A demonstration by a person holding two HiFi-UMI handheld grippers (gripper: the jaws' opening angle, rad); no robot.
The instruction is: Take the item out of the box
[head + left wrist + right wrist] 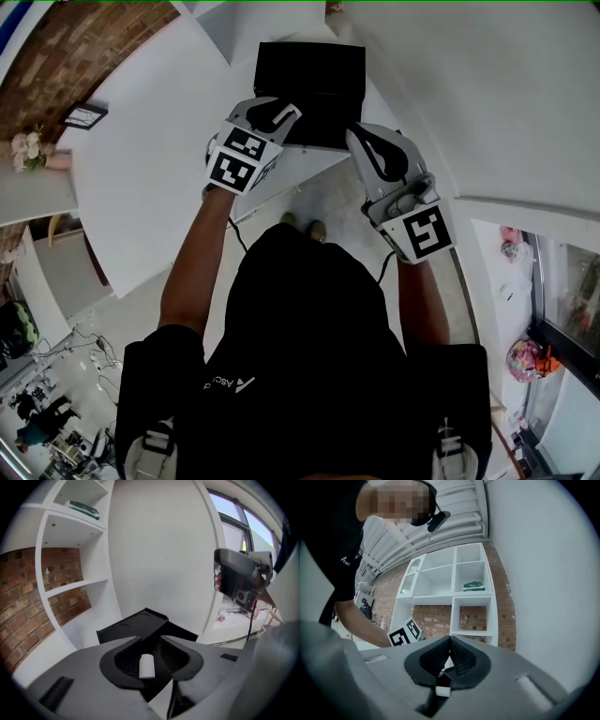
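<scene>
A black box (309,84) lies on the white table (150,178), just past its front edge. My left gripper (281,114) is at the box's near left corner, and its jaws stand open (150,638) with only air between them. The box (136,624) shows straight ahead through that gap, its top a flat black panel with round dents. At the box's near right corner is my right gripper (361,139). Its jaws meet at the tips (450,639). A small dark corner shows low between them, but I cannot tell what it is. No separate item shows.
A white shelf unit (70,541) against a brick wall stands beyond the table, with a green item (474,586) in one bay. A white wall (159,550) rises right behind the box. The person's legs are close to the table's front edge (281,187).
</scene>
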